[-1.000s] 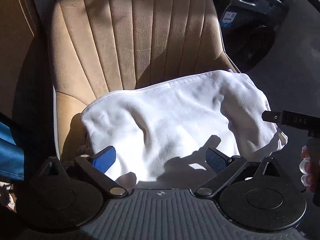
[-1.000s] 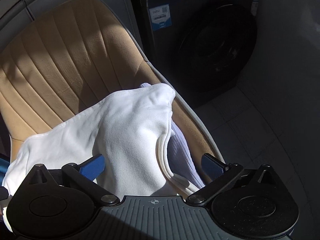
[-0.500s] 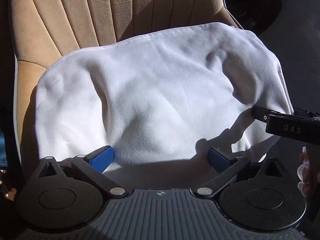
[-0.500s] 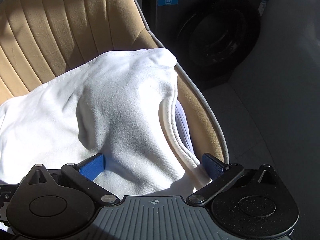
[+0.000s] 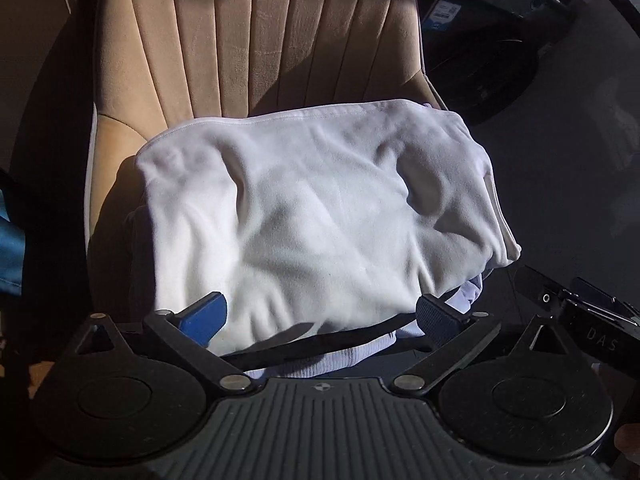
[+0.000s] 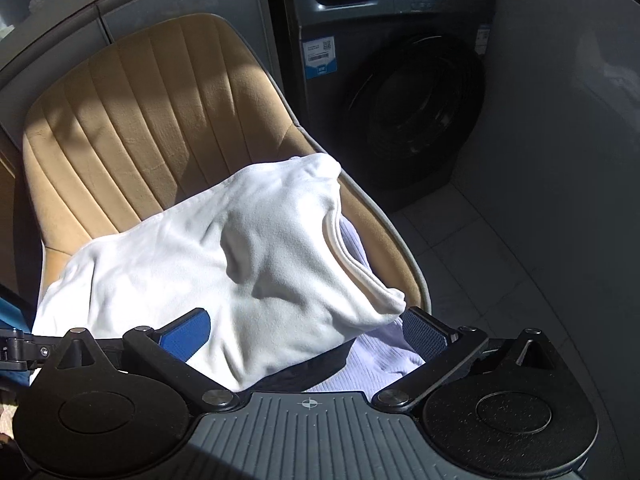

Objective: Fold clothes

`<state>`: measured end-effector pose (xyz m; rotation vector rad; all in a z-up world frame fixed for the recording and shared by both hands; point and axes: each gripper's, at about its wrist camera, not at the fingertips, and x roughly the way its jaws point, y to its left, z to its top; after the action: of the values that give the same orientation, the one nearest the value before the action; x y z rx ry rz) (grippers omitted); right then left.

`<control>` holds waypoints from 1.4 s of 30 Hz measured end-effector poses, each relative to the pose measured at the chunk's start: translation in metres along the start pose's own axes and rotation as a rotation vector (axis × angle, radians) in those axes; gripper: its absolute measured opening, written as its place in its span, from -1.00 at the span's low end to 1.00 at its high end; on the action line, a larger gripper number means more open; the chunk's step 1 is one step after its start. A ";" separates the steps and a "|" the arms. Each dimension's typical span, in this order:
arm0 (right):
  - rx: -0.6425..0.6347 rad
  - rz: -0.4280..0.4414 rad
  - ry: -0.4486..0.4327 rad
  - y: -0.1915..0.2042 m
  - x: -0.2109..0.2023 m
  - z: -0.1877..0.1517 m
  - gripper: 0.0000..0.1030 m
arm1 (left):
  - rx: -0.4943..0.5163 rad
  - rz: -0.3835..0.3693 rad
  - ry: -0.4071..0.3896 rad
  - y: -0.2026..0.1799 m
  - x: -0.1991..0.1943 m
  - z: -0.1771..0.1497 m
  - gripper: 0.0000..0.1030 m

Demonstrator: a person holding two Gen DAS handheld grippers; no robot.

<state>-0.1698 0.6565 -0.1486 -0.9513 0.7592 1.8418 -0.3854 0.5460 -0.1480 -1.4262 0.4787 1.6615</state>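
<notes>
A folded white garment (image 5: 320, 216) lies on the seat of a tan chair (image 5: 256, 40), on top of a pale lilac ribbed garment (image 5: 320, 360) that peeks out at the front edge. My left gripper (image 5: 320, 314) stands open just in front of the white garment's near edge, holding nothing. In the right wrist view the white garment (image 6: 240, 264) shows its collar edge on the right, with the lilac garment (image 6: 384, 356) under it. My right gripper (image 6: 308, 332) is open over the near right corner, nothing between its fingers. The right gripper's body (image 5: 580, 320) shows at the left view's right edge.
A dark front-loading washing machine (image 6: 400, 92) stands right behind the chair's right side. Grey tiled floor (image 6: 500, 264) lies to the right. A blue fabric patch (image 5: 10, 248) shows at the far left. The chair back (image 6: 152, 112) rises behind the clothes.
Both grippers have pulled back and up from the white garment, which now lies flatter on the seat. The lilac garment beneath now shows at the front edge.
</notes>
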 end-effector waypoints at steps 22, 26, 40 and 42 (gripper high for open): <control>0.215 -0.222 -0.074 0.073 -0.255 -0.217 0.98 | 0.237 0.003 -0.163 0.041 -0.167 -0.209 0.99; 0.205 -0.238 -0.080 0.069 -0.270 -0.234 0.98 | 0.229 0.035 -0.171 0.036 -0.174 -0.229 0.99; 0.166 -0.185 -0.077 0.018 -0.300 -0.268 0.98 | 0.155 0.086 -0.164 -0.004 -0.181 -0.289 0.99; 0.164 -0.180 -0.075 0.007 -0.304 -0.271 0.98 | 0.145 0.082 -0.167 -0.012 -0.182 -0.297 0.99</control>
<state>-0.0054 0.3041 -0.0293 -0.8128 0.7414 1.6239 -0.2046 0.2632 -0.0558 -1.1660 0.5565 1.7570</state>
